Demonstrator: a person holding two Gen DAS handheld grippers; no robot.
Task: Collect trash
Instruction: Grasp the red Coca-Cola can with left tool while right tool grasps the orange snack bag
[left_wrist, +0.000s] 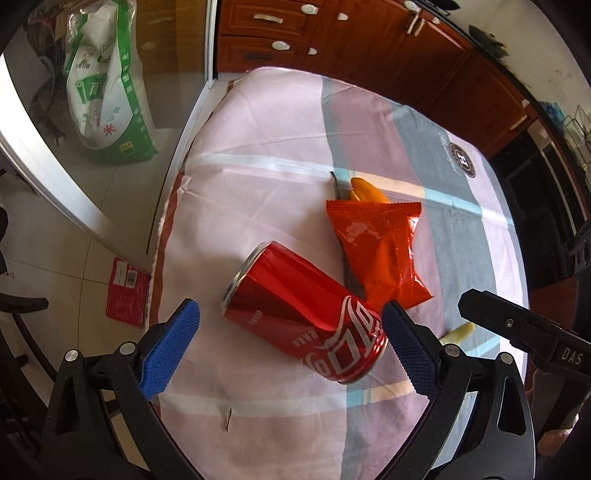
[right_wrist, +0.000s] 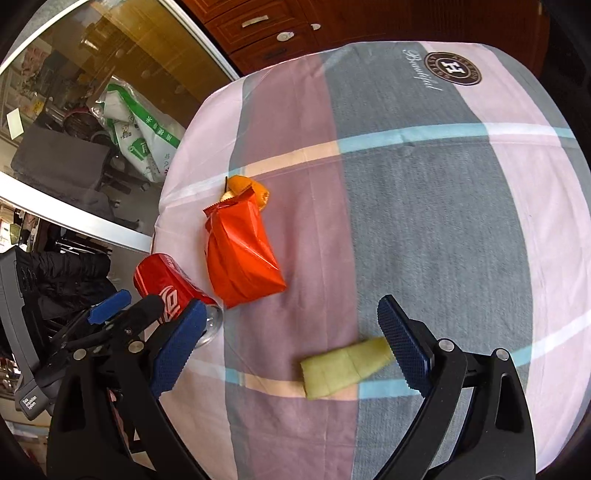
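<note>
A crushed red cola can (left_wrist: 303, 314) lies on its side on the checked tablecloth (left_wrist: 266, 147). My left gripper (left_wrist: 291, 347) is open, its blue pads either side of the can's near end, not clamped. A red-orange snack bag (left_wrist: 380, 247) lies just beyond, over an orange peel (left_wrist: 365, 192). In the right wrist view my right gripper (right_wrist: 291, 350) is open above a pale green peel strip (right_wrist: 343, 369). The can (right_wrist: 166, 280), bag (right_wrist: 240, 258) and orange peel (right_wrist: 243, 186) lie to its left.
The table's left edge drops to a tiled floor with a red packet (left_wrist: 127, 291). A green-and-white sack (left_wrist: 107, 85) stands behind a glass door. Wooden cabinets (left_wrist: 332, 33) line the far side. The left gripper shows in the right wrist view (right_wrist: 110, 310).
</note>
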